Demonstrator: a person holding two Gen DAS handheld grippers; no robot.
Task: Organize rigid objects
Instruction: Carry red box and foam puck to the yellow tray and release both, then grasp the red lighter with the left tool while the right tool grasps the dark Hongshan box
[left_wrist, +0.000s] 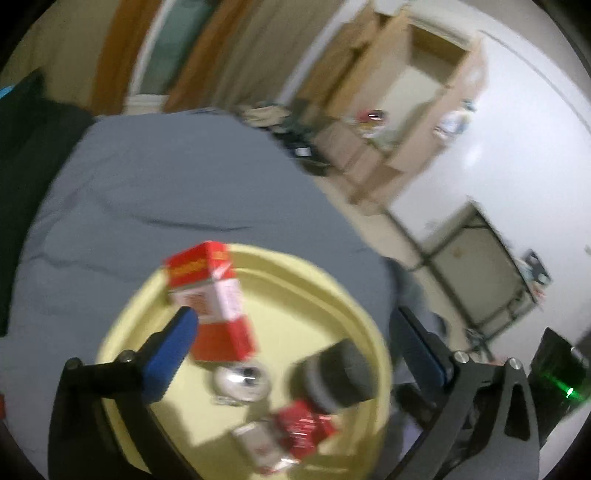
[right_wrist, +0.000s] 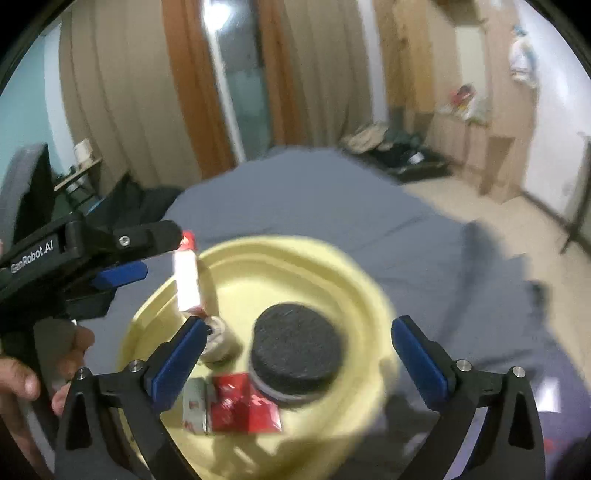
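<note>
One yellow tray (right_wrist: 364, 291) holds four items (blurred); both grippers' jaws apart.

Both wrist cameras looked steeply down from close above. Both views shared the yellow tray (left_wrist: 332, 280) (right_wrist: 354, 273) on the grey bed (left_wrist: 166, 192) (right_wrist: 332, 192).

Both grippers are held tilted downward with jaws spread wide and nothing gripped: the left gripper (left_wrist: 295, 339), the right gripper (right_wrist: 297, 343). The left hand (right_wrist: 33, 365) is seen wrapped round its handle.
</note>
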